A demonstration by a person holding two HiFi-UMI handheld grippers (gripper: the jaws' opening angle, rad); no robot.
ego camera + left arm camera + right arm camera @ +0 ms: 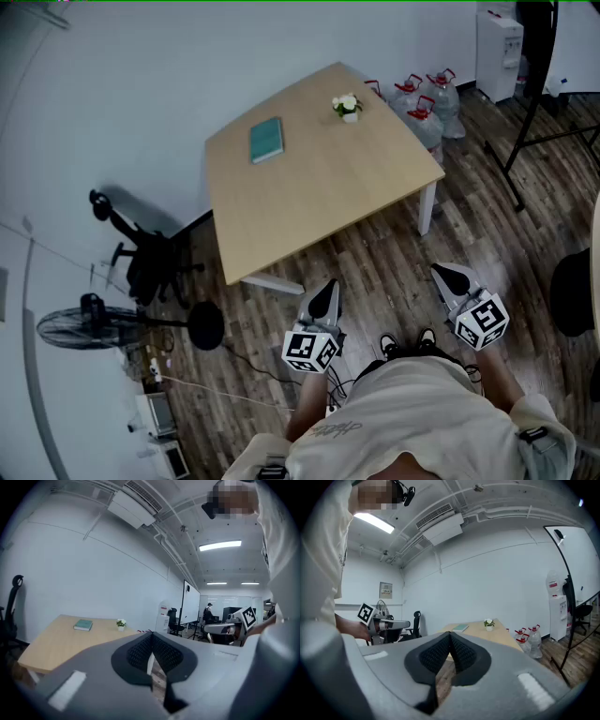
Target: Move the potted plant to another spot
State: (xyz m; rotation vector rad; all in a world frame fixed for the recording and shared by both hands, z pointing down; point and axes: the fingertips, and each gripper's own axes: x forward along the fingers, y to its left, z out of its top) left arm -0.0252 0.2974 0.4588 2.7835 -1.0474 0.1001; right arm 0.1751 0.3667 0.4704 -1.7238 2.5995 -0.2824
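A small potted plant [347, 107] with white flowers in a white pot stands near the far right corner of a light wooden table [319, 178]. It shows small in the left gripper view [121, 624] and in the right gripper view [489, 624]. My left gripper [327, 292] and right gripper [452, 275] are held close to the person's body, well short of the table. Both are shut, the tips touching, with nothing between them. Each points level toward the table.
A teal book [266, 139] lies on the table left of the plant. Several water jugs [427, 101] stand on the floor behind the table's right corner. A black office chair [141, 253] and a floor fan [89, 328] are at left. A black stand's legs [530, 141] spread at right.
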